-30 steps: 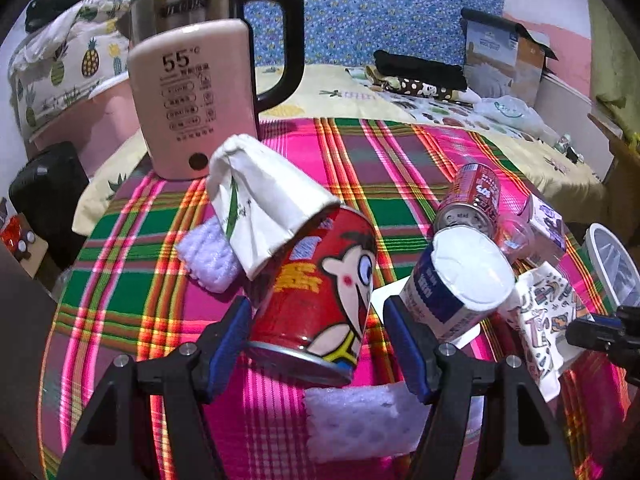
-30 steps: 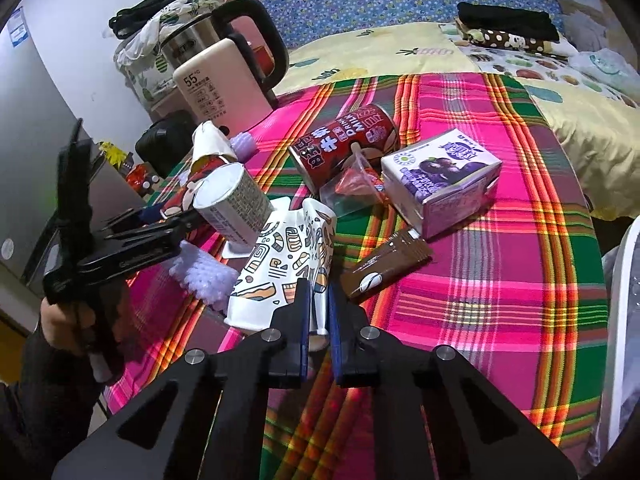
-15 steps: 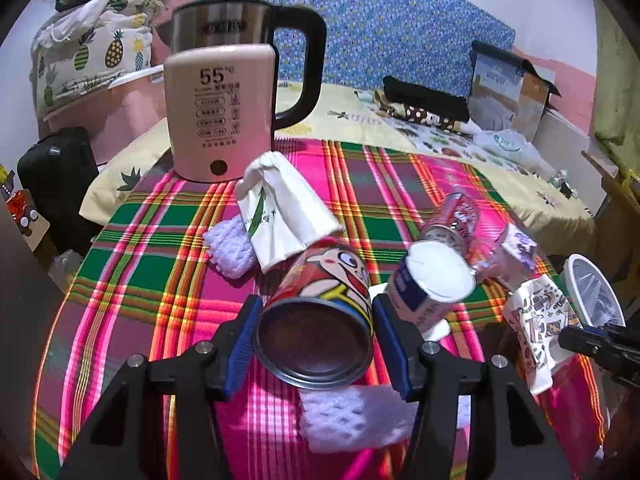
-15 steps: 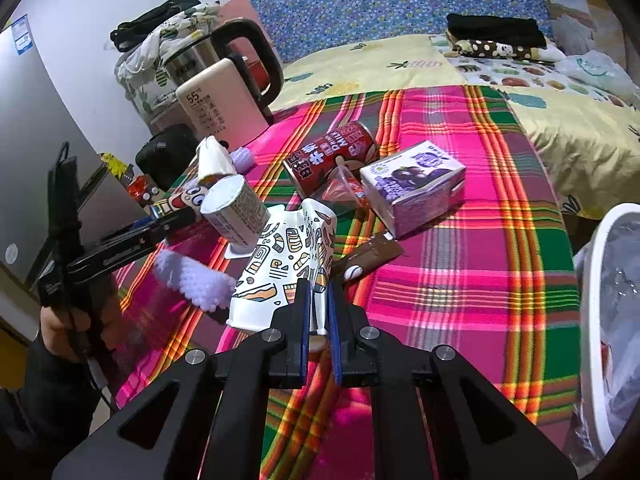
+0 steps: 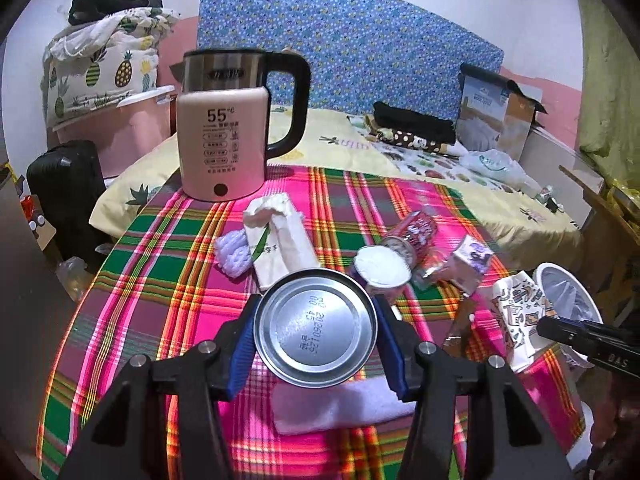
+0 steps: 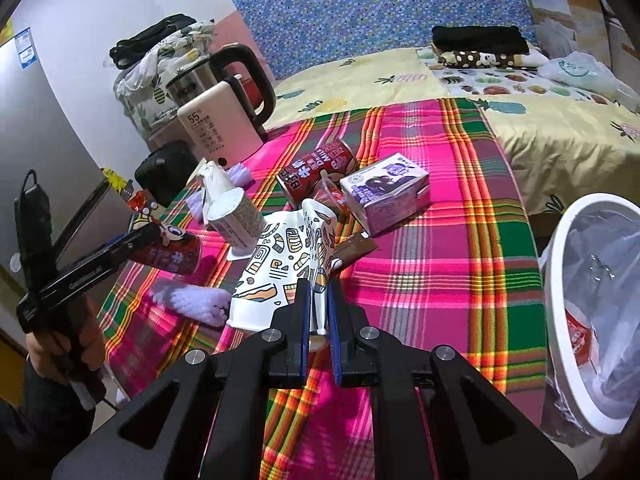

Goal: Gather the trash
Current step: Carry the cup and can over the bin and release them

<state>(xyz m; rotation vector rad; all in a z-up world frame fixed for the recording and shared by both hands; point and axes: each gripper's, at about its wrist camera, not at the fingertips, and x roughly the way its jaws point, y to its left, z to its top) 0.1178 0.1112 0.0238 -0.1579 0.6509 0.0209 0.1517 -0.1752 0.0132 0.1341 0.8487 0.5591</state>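
Observation:
A red cartoon can (image 5: 316, 330) hangs above the plaid table with its silver base facing the left wrist camera. My left gripper (image 5: 316, 320) has its jaws closing, and the blue pads press the can's sides. From the right wrist view the same can (image 6: 176, 250) sticks out of that gripper at the left. My right gripper (image 6: 319, 292) is shut on the rim of a crumpled patterned paper cup (image 6: 280, 264), held just off the cloth. A white bin (image 6: 560, 264) lined with a bag stands off the table's right edge.
On the plaid cloth (image 6: 440, 240) lie another red can (image 6: 316, 164), a purple carton (image 6: 384, 196), a white tub (image 6: 236, 216), a brown wrapper (image 6: 356, 246) and a foam net (image 6: 192, 300). A pink kettle (image 5: 222, 148) stands at the back, with a bed behind it.
The left jaws closed on the red can and raised it, tipping its base toward the camera. The right gripper drew back with the paper cup, and the bin came into view.

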